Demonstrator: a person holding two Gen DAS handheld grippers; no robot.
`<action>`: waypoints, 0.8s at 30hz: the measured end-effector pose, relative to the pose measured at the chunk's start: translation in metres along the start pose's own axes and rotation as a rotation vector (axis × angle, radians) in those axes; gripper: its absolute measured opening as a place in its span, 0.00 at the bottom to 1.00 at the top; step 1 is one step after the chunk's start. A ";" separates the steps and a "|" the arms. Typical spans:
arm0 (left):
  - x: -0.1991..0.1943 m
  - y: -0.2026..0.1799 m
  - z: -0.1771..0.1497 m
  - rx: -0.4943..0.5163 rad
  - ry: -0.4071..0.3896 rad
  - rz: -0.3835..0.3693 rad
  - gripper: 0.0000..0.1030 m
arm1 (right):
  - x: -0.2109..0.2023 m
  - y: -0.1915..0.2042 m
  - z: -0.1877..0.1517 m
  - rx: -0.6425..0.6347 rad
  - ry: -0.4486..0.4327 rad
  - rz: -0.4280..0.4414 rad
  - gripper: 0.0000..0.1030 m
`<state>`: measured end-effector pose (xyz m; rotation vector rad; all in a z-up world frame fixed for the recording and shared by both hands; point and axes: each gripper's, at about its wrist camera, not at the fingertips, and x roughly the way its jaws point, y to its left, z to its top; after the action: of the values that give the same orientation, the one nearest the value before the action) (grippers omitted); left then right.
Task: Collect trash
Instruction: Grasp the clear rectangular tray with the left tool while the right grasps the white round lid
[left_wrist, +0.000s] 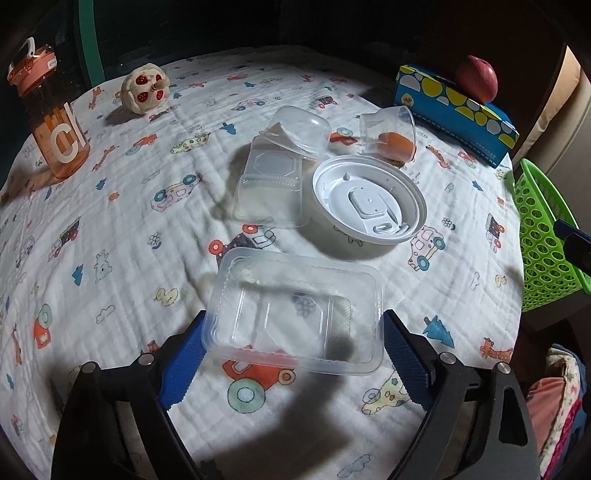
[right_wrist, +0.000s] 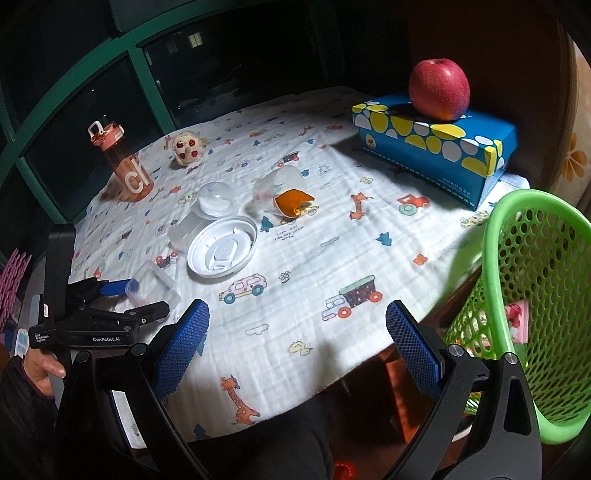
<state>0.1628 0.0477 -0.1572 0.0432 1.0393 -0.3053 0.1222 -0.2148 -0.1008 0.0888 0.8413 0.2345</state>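
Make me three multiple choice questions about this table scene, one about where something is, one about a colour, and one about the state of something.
1. Where does the red apple rest?
A. on the blue patterned tissue box
B. in the green mesh basket
C. on the cloth

2. What colour is the perforated plastic basket?
A. orange
B. green
C. white

3. How does the small clear plastic cup with orange peel stand?
A. upright
B. tipped on its side
C. stacked in the white round plastic lid

Answers:
1. A, the apple sits on top of the box.
2. B, its rim and mesh are bright green.
3. B, its mouth faces sideways with the peel at the opening, apart from the lid.
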 end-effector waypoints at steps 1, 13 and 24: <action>-0.001 0.001 0.000 -0.004 -0.004 -0.002 0.85 | 0.003 0.001 0.000 -0.005 0.004 0.000 0.93; -0.039 0.030 0.004 -0.100 -0.086 0.029 0.84 | 0.046 0.038 0.012 -0.103 0.062 0.060 0.93; -0.053 0.058 0.002 -0.184 -0.112 0.050 0.84 | 0.103 0.077 0.025 -0.211 0.133 0.069 0.94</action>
<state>0.1552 0.1146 -0.1177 -0.1126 0.9504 -0.1643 0.1939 -0.1152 -0.1467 -0.0960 0.9413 0.3954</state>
